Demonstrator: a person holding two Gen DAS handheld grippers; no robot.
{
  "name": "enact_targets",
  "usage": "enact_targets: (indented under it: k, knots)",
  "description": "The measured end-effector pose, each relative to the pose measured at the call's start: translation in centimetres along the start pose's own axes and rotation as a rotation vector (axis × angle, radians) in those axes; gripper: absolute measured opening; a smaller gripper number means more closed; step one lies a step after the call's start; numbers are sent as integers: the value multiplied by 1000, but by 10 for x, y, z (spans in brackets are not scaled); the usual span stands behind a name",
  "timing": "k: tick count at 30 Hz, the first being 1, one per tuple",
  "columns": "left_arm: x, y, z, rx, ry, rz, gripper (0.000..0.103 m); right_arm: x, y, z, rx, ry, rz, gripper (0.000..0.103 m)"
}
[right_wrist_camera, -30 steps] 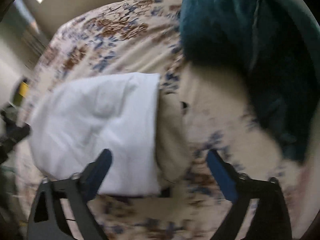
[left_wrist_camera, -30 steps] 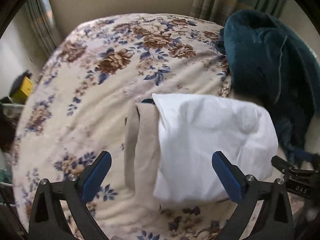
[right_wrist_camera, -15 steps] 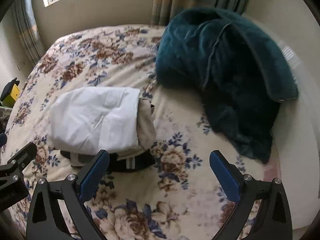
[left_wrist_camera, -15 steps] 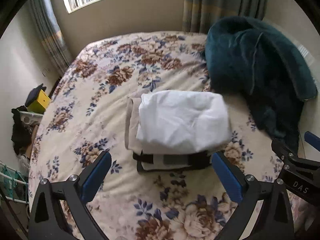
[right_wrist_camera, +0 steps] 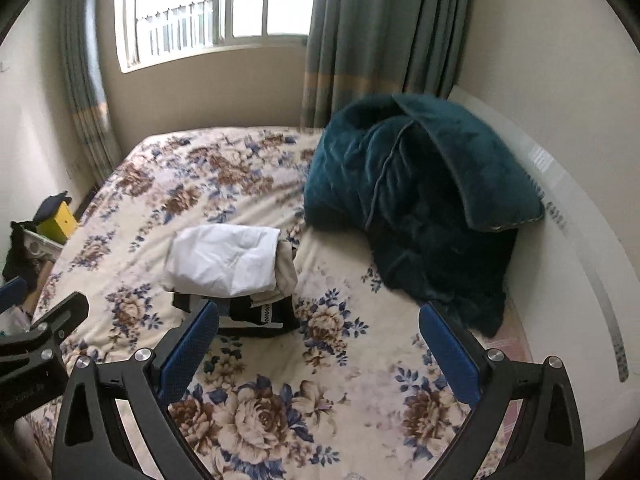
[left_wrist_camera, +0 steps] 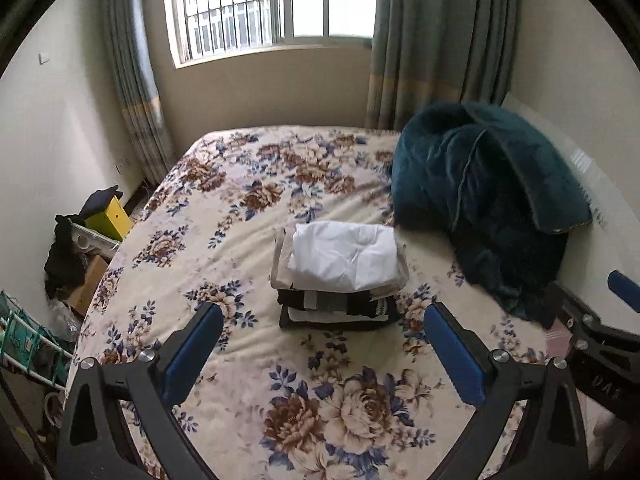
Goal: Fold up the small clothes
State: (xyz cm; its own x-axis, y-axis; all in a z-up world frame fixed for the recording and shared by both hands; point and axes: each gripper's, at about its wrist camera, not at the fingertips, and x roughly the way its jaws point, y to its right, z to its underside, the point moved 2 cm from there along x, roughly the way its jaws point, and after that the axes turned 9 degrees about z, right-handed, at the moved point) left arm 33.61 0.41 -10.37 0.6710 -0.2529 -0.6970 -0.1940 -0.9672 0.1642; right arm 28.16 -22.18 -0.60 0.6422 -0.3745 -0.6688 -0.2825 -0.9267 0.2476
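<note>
The bed point(left_wrist_camera: 248, 208), under a floral sheet, fills most of the room below the barred window point(left_wrist_camera: 256, 4). A dark teal blanket point(left_wrist_camera: 480, 200) is heaped at its right side against the wall. Mid-bed sits the stack of folded clothes point(left_wrist_camera: 340, 280): a white piece point(left_wrist_camera: 344, 254) on top, beige beneath, black and grey lowest. The left claw point(left_wrist_camera: 324, 350) and right claw point(right_wrist_camera: 320, 344) both hover above the sheet, jaws spread wide and empty. The right claw's frame bears letters that may read "DAS".
</note>
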Motion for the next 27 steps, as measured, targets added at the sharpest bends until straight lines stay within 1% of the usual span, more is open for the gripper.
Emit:
enact_targets:
  k: [2,4,8,12,14,20,27]
  knots:
    - [-20,3,4,0,22,-8,103,-33,11,5,-3,26,-8,102]
    - [-43,7,8,4,44,-13,103,-57,20,10,3,40,-23,102]
    - [-74,15,17,11,74,-10,103,-106,37,16,11,86,-40,102]
    - [-91,20,25,18,90,-20,103,-144,48,22,18,118,-61,102]
    - [-97,21,28,14,95,-10,103,-158,53,24,23,129,-70,102]
    - [-112,21,34,2,127,-23,103,-178,62,28,26,154,-81,102]
    - [-124,20,38,-5,156,-60,103,-181,65,31,23,155,-99,102]
